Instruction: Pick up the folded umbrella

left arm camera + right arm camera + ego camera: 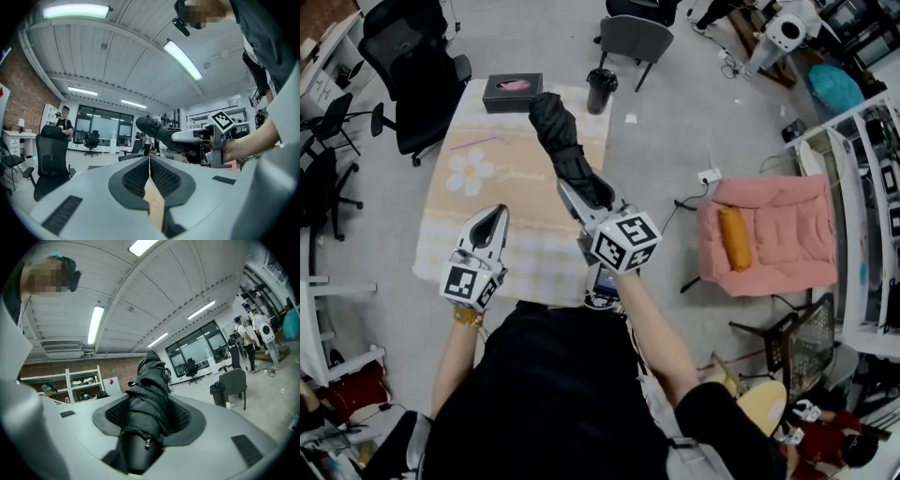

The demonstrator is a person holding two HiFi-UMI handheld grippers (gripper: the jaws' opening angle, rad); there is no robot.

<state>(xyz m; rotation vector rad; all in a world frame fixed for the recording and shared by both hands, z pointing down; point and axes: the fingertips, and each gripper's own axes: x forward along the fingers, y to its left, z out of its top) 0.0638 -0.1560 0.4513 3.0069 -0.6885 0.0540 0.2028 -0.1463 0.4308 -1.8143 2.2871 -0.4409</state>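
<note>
The folded umbrella is black, in its sleeve, and hangs in the air above the table, pointing away from me. My right gripper is shut on its handle end. In the right gripper view the umbrella fills the gap between the pads of the right gripper and sticks out ahead. My left gripper hovers to the left over the table's near part, shut with nothing in it. In the left gripper view the left gripper has its pads pressed together, and the umbrella shows beyond, held level.
The table wears a peach cloth with a daisy print. A black box with a pink inset lies at its far edge. A black bin and a grey chair stand beyond. A pink cushion lies on the floor at right; office chairs at left.
</note>
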